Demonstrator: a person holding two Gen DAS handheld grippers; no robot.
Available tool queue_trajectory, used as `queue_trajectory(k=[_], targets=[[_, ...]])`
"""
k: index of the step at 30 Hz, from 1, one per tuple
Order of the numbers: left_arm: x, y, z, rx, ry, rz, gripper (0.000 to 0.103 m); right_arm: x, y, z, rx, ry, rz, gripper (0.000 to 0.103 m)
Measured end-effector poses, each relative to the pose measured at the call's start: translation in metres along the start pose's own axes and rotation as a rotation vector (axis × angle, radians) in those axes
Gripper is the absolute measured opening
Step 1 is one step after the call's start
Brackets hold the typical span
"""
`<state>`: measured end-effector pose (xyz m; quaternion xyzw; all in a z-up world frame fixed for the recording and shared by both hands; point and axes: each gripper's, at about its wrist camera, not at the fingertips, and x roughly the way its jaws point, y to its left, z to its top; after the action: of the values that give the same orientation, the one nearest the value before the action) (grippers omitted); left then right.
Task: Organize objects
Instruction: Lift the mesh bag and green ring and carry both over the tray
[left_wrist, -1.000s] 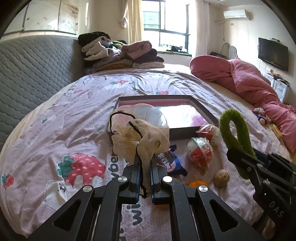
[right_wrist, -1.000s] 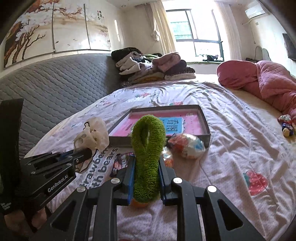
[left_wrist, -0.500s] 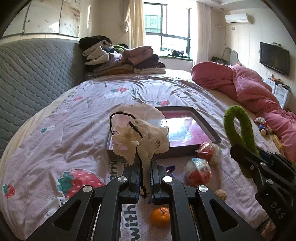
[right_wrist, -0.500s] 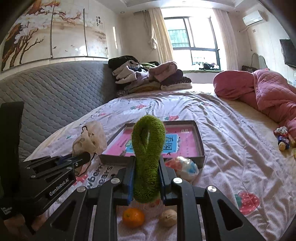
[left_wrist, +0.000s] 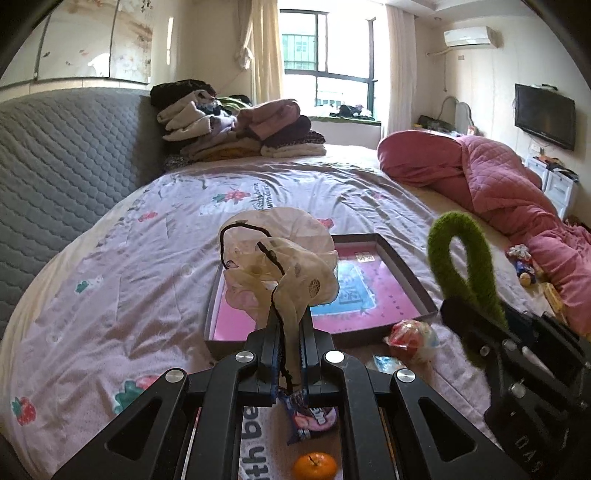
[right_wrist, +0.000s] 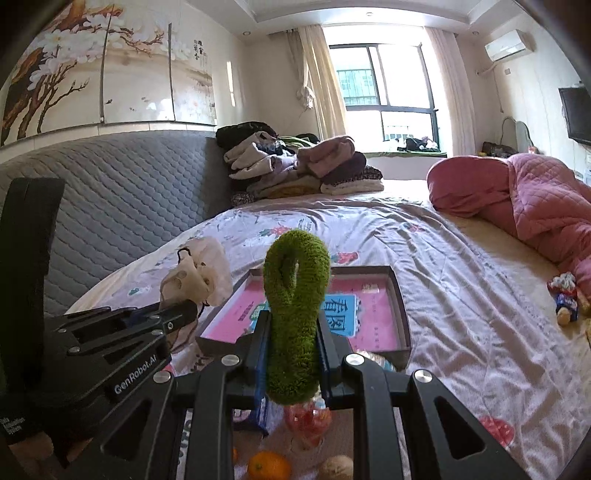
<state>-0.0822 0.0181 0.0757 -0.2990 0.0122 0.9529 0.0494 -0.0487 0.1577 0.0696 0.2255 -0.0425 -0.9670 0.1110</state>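
A sheer cream hair tie (left_wrist: 284, 266) is being held upright above the bed (left_wrist: 147, 280) by the left gripper (left_wrist: 290, 354), its jaws clamped on the fabric. A fuzzy green loop (right_wrist: 295, 295) is being pinched between the jaws of the right gripper (right_wrist: 291, 354). Beyond both, an open box (left_wrist: 402, 273) with a pink lining is lying on the bedspread, with a wrapped ball (left_wrist: 410, 334), a snack packet (left_wrist: 308, 417) and an orange (left_wrist: 316, 465) nearer the cameras.

- Your bed (left_wrist: 155, 280) has a pale printed sheet.
- On it you have a dark tray (left_wrist: 406, 280), a tangerine (left_wrist: 315, 466), a snack packet (left_wrist: 308, 417), a pink quilt (left_wrist: 509, 192) and folded clothes (left_wrist: 236, 125).
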Motion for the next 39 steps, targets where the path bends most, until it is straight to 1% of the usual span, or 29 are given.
queue_trajectory(k=[5,8,10,14,16,20,24,31,39], targets=[[0.005,0.002,0.009,0.0,-0.007,0.003,0.008,0.009,-0.005,0.011,0.012,0.009,-0.013,0.022],[0.008,0.004,0.016,-0.013,-0.008,-0.008,0.008,0.016,-0.007,0.019,0.018,0.006,-0.019,0.022],[0.01,0.005,0.02,-0.001,-0.016,0.006,0.008,0.019,-0.008,0.025,0.018,-0.005,-0.026,0.022],[0.012,0.008,0.031,-0.009,-0.014,-0.011,0.008,0.026,-0.008,0.035,0.01,-0.011,-0.029,0.022],[0.012,0.01,0.039,-0.007,-0.01,-0.032,0.009,0.029,-0.01,0.039,0.004,-0.014,-0.031,0.022],[0.009,0.013,0.051,0.008,-0.042,-0.016,0.009,0.034,-0.014,0.047,0.012,-0.018,-0.035,0.022],[0.012,0.016,0.058,0.002,-0.04,-0.015,0.009,0.041,-0.014,0.053,0.01,-0.017,-0.038,0.022],[0.026,0.013,0.068,0.027,-0.029,-0.003,0.009,0.053,-0.009,0.062,-0.024,-0.017,-0.046,0.022],[0.047,0.018,0.077,0.001,0.001,-0.023,0.009,0.075,-0.013,0.069,-0.046,0.017,-0.049,0.022]])
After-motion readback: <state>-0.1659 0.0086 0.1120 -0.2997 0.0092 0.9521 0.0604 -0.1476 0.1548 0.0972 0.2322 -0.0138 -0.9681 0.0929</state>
